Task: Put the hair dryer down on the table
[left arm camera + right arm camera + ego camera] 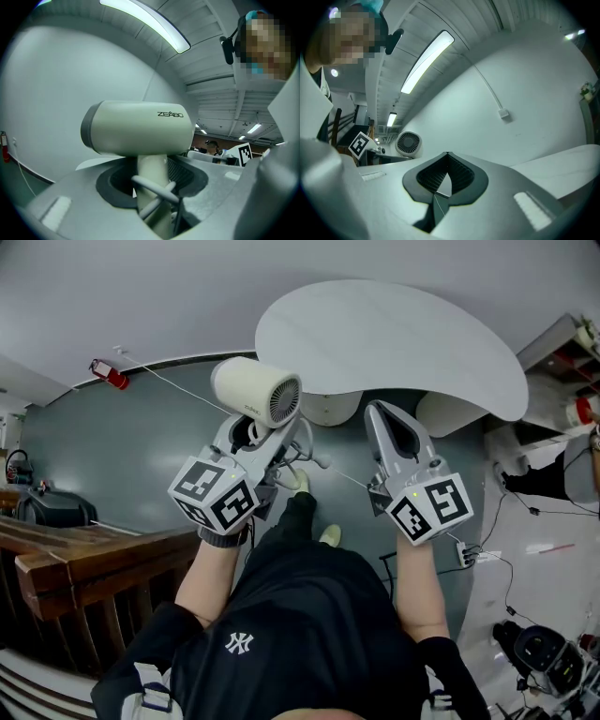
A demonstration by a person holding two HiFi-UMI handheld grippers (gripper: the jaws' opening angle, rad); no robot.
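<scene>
Nearest in the head view is the person's black shirt (281,634), with both bare forearms reaching forward from it, each hand around a gripper. The left gripper (264,434) has its jaws pinched on the pale handle of the hair dryer (255,390). In the left gripper view the handle stands upright between the two jaws of the left gripper (152,185), and a loop of white cord (154,186) crosses in front of it. The cream barrel of the hair dryer (138,127) lies crosswise above the jaws, with a grey band at its left end and a brand name printed on its side. The right gripper (378,412) is beside it and apart from it. Its own view shows the jaws of the right gripper (446,165) pressed together with nothing between them, and off to its left the round grille end of the hair dryer (408,143). So the dryer is held up in the left jaws, not resting on anything, and it sits just at the near left edge of the white oval counter (403,338) as the head view shows it. Below the grippers are the person's light shoes (330,535) on the grey floor (122,456). A wooden railing (84,554) runs along the left, and a small red object (111,374) lies farther off by the wall.
</scene>
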